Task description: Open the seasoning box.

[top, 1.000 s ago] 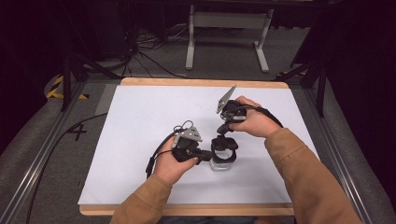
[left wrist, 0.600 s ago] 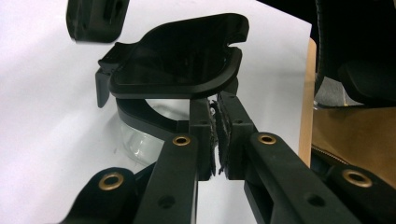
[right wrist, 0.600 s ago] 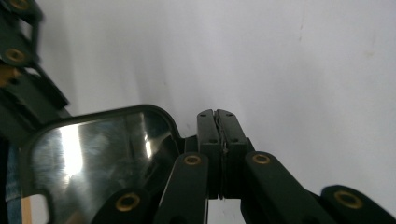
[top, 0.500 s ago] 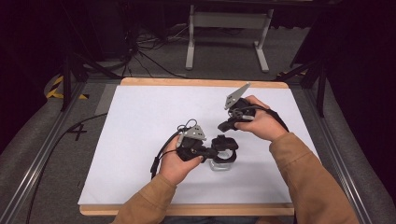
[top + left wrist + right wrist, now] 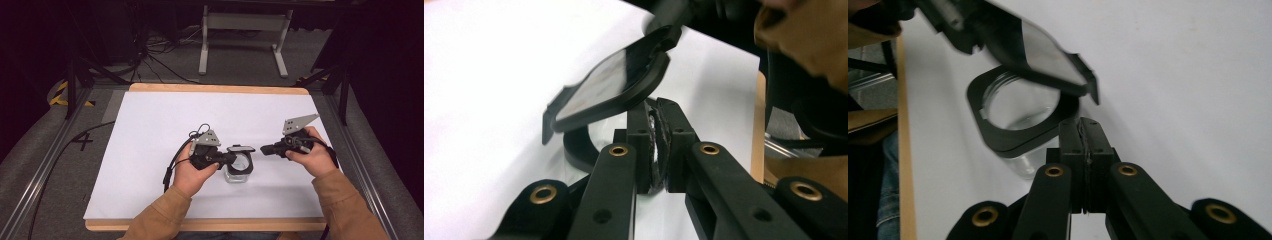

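In the high view, the left gripper (image 5: 226,159) is seen closed on the near edge of a clear jar (image 5: 238,171) on the white table (image 5: 150,130), whose hinged black lid (image 5: 241,148) is raised just beyond the jaw tips; the right gripper (image 5: 264,149) is held just to the jar's right, closed and empty. In the left gripper view, a thin bit of the jar's wall is pinched between the jaws, the lid (image 5: 611,87) tilted above them, blurred. In the right gripper view, the jaws are pressed together on nothing, with the jar (image 5: 1020,120) just ahead and its base cut off from sight.
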